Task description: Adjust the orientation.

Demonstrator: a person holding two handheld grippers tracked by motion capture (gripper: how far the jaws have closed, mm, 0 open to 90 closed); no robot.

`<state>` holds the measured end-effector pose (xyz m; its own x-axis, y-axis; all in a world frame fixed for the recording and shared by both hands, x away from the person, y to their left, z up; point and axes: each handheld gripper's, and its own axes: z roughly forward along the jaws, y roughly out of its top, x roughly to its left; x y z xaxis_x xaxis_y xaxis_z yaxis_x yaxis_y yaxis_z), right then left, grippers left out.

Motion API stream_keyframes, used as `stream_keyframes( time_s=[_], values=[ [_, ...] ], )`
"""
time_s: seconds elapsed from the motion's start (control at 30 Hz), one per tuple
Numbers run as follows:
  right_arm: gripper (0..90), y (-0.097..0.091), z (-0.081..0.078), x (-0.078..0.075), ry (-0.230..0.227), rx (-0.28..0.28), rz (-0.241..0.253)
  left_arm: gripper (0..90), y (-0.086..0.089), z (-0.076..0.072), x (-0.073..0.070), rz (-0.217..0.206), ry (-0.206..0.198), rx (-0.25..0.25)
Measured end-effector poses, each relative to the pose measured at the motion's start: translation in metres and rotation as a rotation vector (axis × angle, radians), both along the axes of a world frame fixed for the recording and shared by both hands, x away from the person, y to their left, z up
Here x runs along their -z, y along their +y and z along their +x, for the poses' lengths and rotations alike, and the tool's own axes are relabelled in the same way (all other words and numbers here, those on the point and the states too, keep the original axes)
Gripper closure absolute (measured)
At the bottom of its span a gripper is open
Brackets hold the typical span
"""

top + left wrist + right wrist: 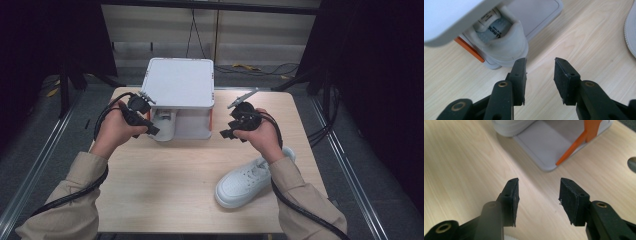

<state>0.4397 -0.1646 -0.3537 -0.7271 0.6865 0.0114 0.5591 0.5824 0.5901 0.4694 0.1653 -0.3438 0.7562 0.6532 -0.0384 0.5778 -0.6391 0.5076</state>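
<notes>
A white two-level rack (180, 82) with orange struts stands at the back middle of the wooden table (170, 190). One white sneaker (165, 122) sits in its lower level at the left, heel outward; the left gripper view shows that heel (501, 47) just beyond my jaws. A second white sneaker (245, 182) lies on the table at the front right. My left gripper (150, 127) (540, 67) hovers at the rack's left front, open and empty. My right gripper (226, 134) (539, 187) hovers off the rack's right front corner, open with nothing between its pads.
The rack's grey base plate (549, 147) and an orange strut (584, 137) lie ahead of the right gripper. Cables trail from both grippers over the table's sides. Dark stands and metal rails flank the table. Bare wood spans the table's front left.
</notes>
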Motion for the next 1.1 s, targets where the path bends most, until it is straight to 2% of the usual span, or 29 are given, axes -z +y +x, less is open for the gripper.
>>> stream_keyframes(
  time_s=[0.17, 0.37, 0.4, 0.53, 0.6, 0.63, 0.67, 0.7, 0.73, 0.87, 1.0, 1.1],
  values=[
    [48.5, -0.013, -0.009, 0.011, 0.030, -0.012, -0.020, 67.4, -0.006, 0.015, -0.018, -0.010, -0.004, -0.001],
    [47.4, -0.025, -0.015, 0.016, 0.049, -0.021, -0.031, 73.4, -0.008, 0.041, -0.036, 0.001, -0.004, -0.040],
    [47.3, -0.027, -0.016, 0.017, 0.050, -0.021, -0.031, 74.2, -0.008, 0.045, -0.037, -0.010, -0.006, -0.052],
    [47.1, -0.032, -0.018, 0.018, 0.061, -0.021, -0.030, 80.0, -0.009, 0.060, -0.037, 0.000, -0.007, -0.083],
    [46.7, -0.035, -0.019, 0.020, 0.078, -0.023, -0.039, 82.1, -0.011, 0.066, -0.035, 0.022, -0.006, -0.098],
    [46.6, -0.036, -0.019, 0.021, 0.080, -0.028, -0.043, 84.4, -0.011, 0.069, -0.033, 0.027, 0.013, -0.105],
    [46.4, -0.037, -0.020, 0.021, 0.092, -0.023, -0.051, 84.8, -0.011, 0.073, -0.032, 0.014, 0.034, -0.113],
    [46.2, -0.038, -0.020, 0.022, 0.100, -0.028, -0.062, 85.6, -0.010, 0.075, -0.032, -0.011, 0.040, -0.132],
    [45.9, -0.039, -0.020, 0.023, 0.102, -0.029, -0.066, 86.5, -0.010, 0.076, -0.032, -0.008, 0.033, -0.143],
    [44.3, -0.046, -0.019, 0.021, 0.136, -0.013, -0.079, 89.8, -0.007, 0.079, -0.031, -0.024, 0.070, -0.172],
    [44.0, -0.050, -0.019, 0.018, 0.140, -0.002, -0.103, 90.0, -0.010, 0.078, -0.030, -0.024, 0.064, -0.193],
    [44.0, -0.055, -0.019, 0.017, 0.138, 0.013, -0.096, 90.0, -0.011, 0.075, -0.030, -0.015, 0.050, -0.194]
  ],
)
